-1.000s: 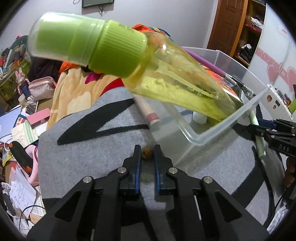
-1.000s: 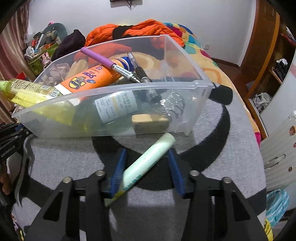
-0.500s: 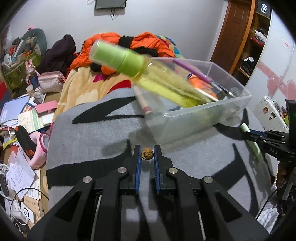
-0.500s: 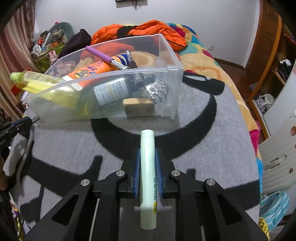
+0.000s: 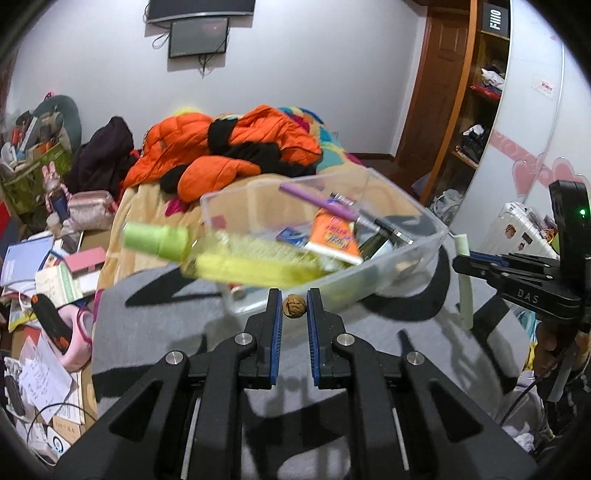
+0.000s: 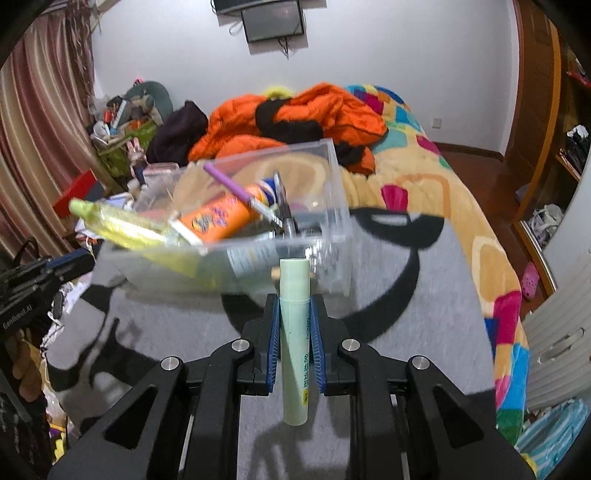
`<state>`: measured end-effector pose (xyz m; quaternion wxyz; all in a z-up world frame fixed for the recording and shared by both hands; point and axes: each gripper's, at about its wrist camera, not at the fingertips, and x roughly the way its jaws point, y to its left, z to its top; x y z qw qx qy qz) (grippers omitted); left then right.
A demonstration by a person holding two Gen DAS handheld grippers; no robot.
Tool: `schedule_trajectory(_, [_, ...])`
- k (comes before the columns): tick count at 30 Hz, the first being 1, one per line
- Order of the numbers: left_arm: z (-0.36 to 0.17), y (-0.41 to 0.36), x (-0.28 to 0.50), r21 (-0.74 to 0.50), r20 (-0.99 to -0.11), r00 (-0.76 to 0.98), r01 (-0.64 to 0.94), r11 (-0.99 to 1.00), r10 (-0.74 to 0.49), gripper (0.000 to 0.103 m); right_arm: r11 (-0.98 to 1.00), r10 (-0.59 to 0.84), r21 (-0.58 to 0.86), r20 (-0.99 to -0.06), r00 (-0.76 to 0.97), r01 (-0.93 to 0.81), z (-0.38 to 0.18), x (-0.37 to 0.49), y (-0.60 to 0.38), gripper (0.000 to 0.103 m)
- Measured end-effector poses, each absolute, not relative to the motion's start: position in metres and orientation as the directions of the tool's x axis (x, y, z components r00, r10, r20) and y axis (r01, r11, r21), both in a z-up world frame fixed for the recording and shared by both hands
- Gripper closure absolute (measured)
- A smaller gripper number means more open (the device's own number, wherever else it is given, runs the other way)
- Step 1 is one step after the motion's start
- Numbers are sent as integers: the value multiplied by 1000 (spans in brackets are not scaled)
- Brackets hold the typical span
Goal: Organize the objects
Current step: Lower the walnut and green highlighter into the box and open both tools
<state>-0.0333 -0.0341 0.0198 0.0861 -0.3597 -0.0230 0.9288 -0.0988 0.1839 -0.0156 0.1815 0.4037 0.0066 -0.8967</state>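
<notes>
Left gripper (image 5: 294, 308): jaws nearly together, pinching a small brown walnut (image 5: 294, 307) at the fingertips, above the grey blanket (image 5: 406, 332) with black markings.

Right gripper (image 6: 294, 328): jaws clamped on a pale green tube (image 6: 294, 332), held upright between the blue pads, with both ends projecting past them. The printing along the tube's side reads "MINISO"; the characters lower down are too small to make out. From the left wrist view the same tube (image 5: 464, 280) stands upright beside the bin's right corner, and the right gripper's body carries the lettering "DAS". From the right wrist view the left gripper's body shows "GenRobot.AI".

Clear plastic bin (image 5: 406, 254): resting on the blanket, just ahead of both grippers. Contents: a yellow-green bottle (image 5: 236, 258) with a green cap, lying tilted with its cap end overhanging the bin's rim; an orange tube (image 6: 218, 219) with blue print, unreadable through blur; a purple pen (image 5: 317, 201) lying across the top; a white-labelled bottle (image 6: 251, 260) low inside, text illegible.

Behind the bin, an orange jacket (image 5: 229, 144) lies heaped on the bed. A shelf sign at upper right reads "FIIO" (image 5: 495, 20).
</notes>
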Motion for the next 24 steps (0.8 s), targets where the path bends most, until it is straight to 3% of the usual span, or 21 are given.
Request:
schedule_trajectory(12, [33, -11, -68, -146, -645, -732, -160, -976, 217, 91, -921, -360, 128, -640, -679, 367, 16, -136, 190, 89])
schedule_trajectory(24, [16, -4, -110, -194, -683, -688, -154, -969, 246, 91, -912, -366, 98, -633, -682, 398, 14, -180, 167, 89])
